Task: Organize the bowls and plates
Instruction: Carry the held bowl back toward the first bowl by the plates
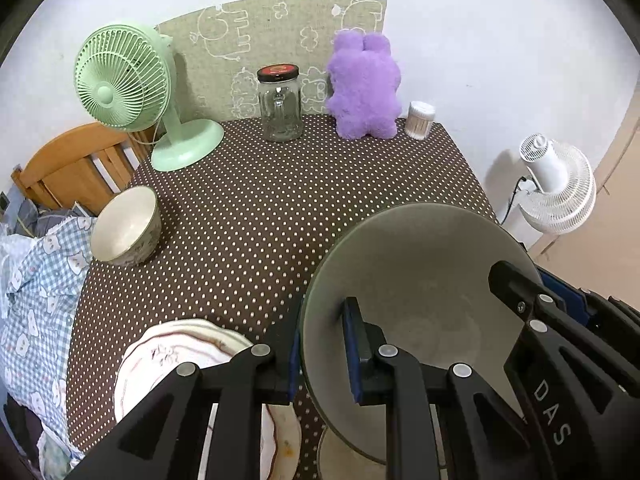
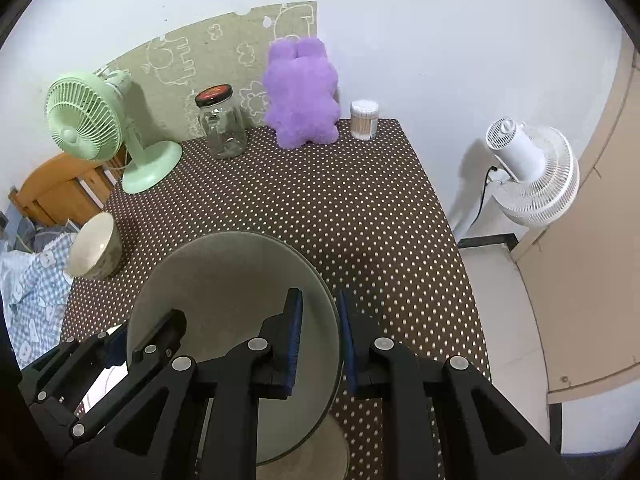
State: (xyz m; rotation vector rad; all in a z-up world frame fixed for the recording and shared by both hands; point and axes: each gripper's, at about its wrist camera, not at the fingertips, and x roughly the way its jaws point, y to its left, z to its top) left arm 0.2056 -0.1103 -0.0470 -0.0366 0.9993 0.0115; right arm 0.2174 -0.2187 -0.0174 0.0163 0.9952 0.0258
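The table (image 1: 280,208), under a brown cloth with white dots, fills both views, and over its near edge a large grey-green bowl (image 1: 420,280) is held clear of the cloth, tilted, its foot toward the bottom of both views. Both grippers point steeply down toward the table from the near side. The left gripper (image 1: 322,344) is clenched on the bowl's rim at about 9 o'clock of the bowl in the left wrist view, one blue pad inside the wall and one outside. The right gripper (image 2: 318,344) is clamped on the opposite rim, at about 3 o'clock of the bowl in the right wrist view, again one pad on each side of the wall. In the left wrist view the right gripper's body carries the letters "DAS". At 10 o'clock on the table stands a mint-green fan (image 1: 120,80); at 12 o'clock a purple plush toy (image 1: 364,84) stands with a clear glass jar (image 1: 280,104) with a black and red lid to its left. At 7 o'clock lies a white patterned plate (image 1: 160,360), partly hidden by the left gripper. At 9 o'clock a smaller cream bowl (image 1: 126,226) sits at the table's edge. At 1 o'clock stands a small tub of cotton swabs (image 1: 420,119).
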